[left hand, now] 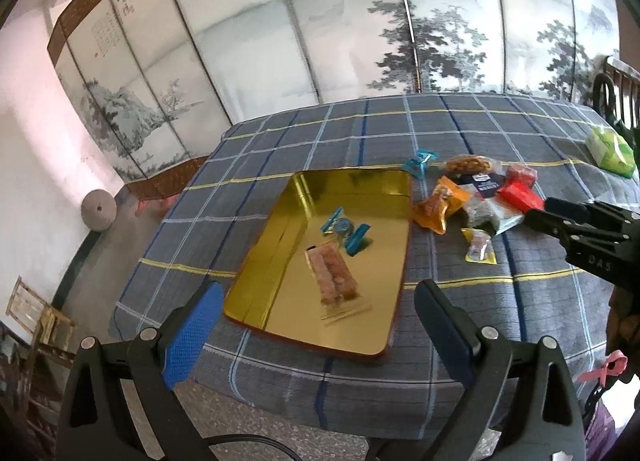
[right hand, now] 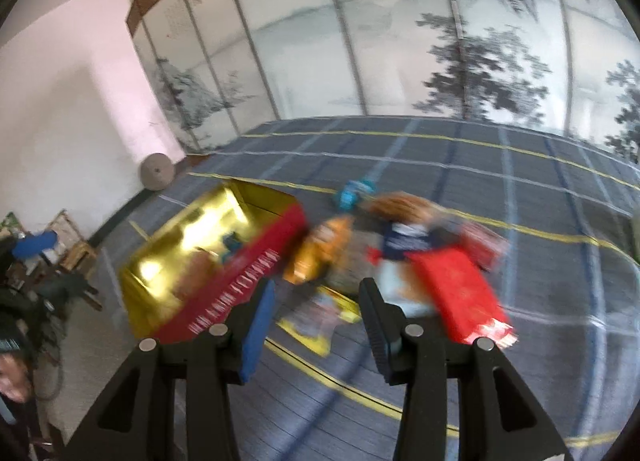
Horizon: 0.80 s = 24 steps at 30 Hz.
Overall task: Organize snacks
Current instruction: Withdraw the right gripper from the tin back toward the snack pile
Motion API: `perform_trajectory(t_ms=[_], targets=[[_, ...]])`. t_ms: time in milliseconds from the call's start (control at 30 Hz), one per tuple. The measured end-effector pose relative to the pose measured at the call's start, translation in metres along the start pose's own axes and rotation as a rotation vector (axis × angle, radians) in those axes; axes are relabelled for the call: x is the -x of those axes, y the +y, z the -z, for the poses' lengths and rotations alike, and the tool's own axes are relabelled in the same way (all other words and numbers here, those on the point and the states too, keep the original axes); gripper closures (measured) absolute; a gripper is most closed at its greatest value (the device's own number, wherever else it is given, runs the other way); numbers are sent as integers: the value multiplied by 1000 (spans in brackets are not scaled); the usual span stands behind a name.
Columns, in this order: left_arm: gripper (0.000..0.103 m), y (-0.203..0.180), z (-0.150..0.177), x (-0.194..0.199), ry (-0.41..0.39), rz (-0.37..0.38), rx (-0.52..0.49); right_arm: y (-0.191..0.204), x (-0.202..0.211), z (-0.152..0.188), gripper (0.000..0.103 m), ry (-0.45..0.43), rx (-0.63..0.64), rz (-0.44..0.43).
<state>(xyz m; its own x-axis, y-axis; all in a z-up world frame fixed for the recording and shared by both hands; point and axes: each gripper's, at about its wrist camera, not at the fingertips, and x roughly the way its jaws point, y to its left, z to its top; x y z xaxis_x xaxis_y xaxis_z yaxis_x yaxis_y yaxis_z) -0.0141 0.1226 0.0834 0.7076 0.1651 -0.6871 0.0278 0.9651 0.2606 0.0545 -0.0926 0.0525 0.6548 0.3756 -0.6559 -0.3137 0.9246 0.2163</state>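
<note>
A gold-lined tin with a red outer wall lies open on the plaid tablecloth. Inside it are a blue-wrapped candy and a clear packet of pastry. To its right is a snack pile: orange packet, red packet, small yellow-edged packet, nut bag and another blue candy. My left gripper hangs open over the tin's near edge, holding nothing. My right gripper is open with a narrow gap, nothing between its pads, above the yellow-edged packet. The right wrist view is blurred.
A green tissue pack lies at the table's far right. A painted folding screen stands behind the table. The table's left edge drops to the floor, where a round stone and wooden frames sit.
</note>
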Motion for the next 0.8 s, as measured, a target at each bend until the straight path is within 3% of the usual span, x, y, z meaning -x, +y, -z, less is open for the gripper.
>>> perform_trajectory(t_ms=[100,233,400,633,800], targets=[[8,-8,-2,1,3,7,-17,-23,6,10,58,10,-13,56],[8,-18,-3,0,36,72,-35,-57,15,25,58,20,-40,133],[8,-35,-6,-8,107,227,-48,-88,24,41,58,28,-66,201],[9,-76,-16,-20,162,365,-121,-110,27,58,58,27,-131,175],[17,-115,-31,-44,198,430,-198,-120,35,62,58,-15,-190,125]])
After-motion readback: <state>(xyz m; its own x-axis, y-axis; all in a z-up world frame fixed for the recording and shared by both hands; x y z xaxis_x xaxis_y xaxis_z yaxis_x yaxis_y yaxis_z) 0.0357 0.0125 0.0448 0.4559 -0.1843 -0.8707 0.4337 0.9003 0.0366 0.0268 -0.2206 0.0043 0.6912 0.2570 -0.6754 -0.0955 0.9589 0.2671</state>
